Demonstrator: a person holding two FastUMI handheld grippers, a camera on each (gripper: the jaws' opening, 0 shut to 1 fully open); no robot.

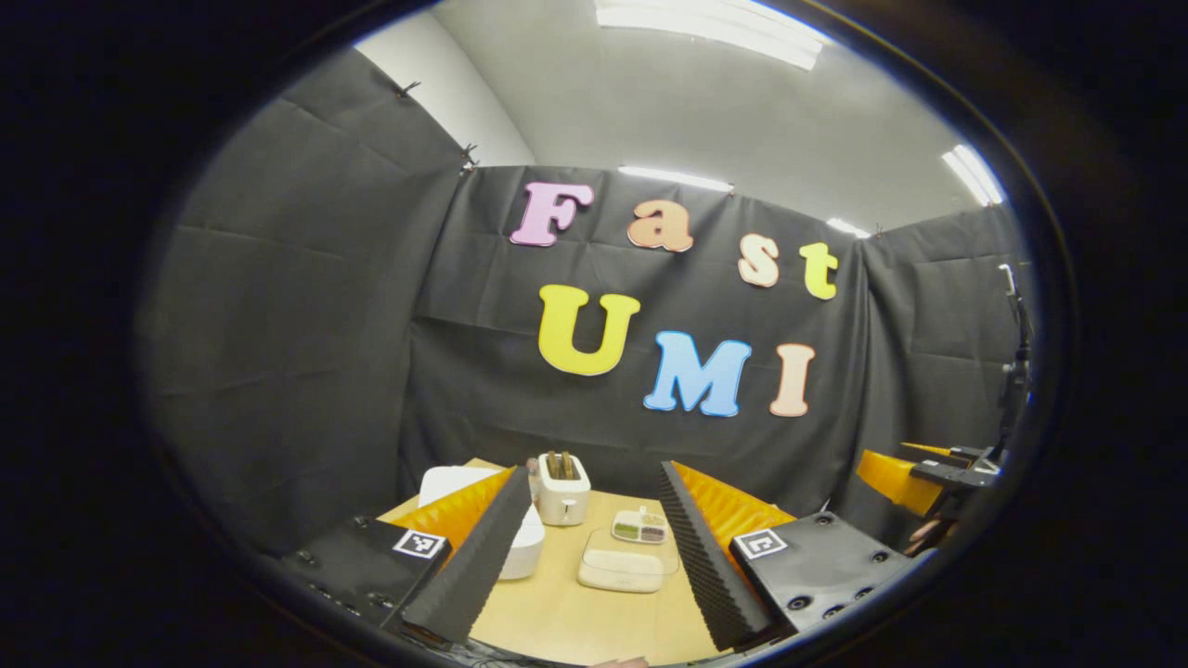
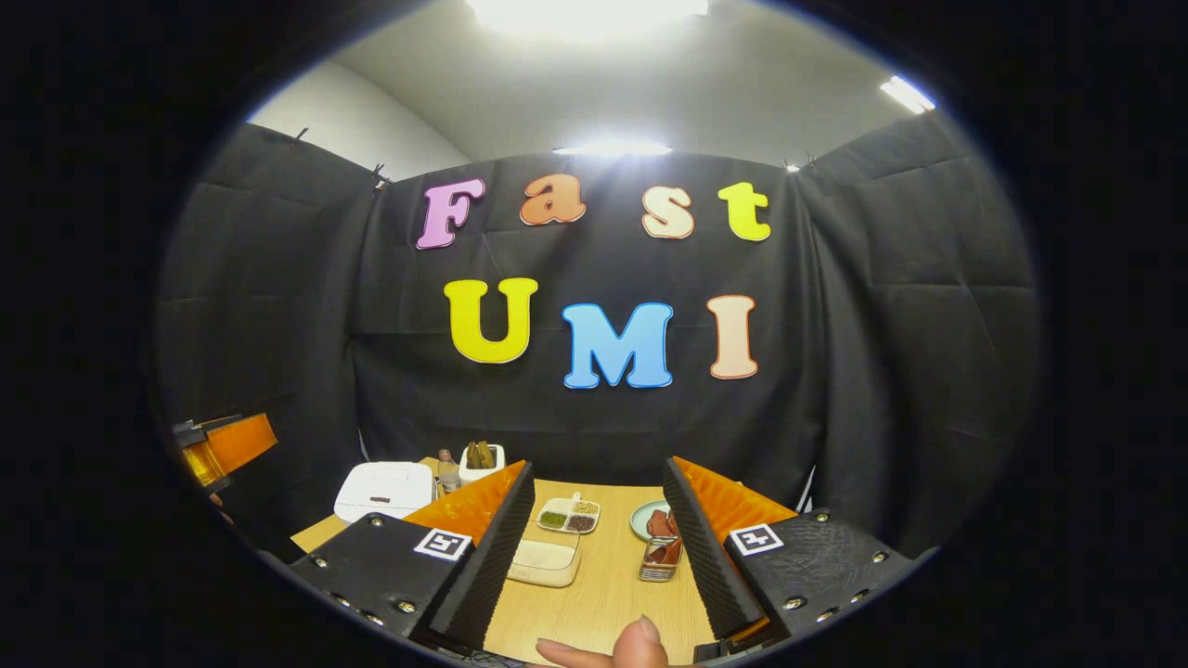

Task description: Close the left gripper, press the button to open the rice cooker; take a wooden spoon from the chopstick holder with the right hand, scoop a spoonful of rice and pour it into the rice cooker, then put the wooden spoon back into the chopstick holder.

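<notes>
The white rice cooker (image 1: 526,547) (image 2: 385,490) sits at the table's left with its lid down. Behind it stands the white chopstick holder (image 1: 563,490) (image 2: 483,461), wooden handles sticking out of its top. A shallow pale lidded box (image 1: 620,568) (image 2: 546,561) lies mid-table; its contents cannot be made out. My left gripper (image 1: 590,478) hovers open above the table's near edge, holding nothing. My right gripper (image 2: 599,468) is likewise open and holds nothing. Each gripper also appears off to the side in the other's view, the right gripper (image 1: 914,475) and the left gripper (image 2: 223,447).
A small divided dish (image 1: 640,528) (image 2: 568,515) of grains lies behind the box. A teal plate (image 2: 642,520) and a metal rack (image 2: 661,557) with reddish items are at the right. A small bottle (image 2: 448,471) stands by the holder. A thumb (image 2: 640,645) shows at the bottom edge.
</notes>
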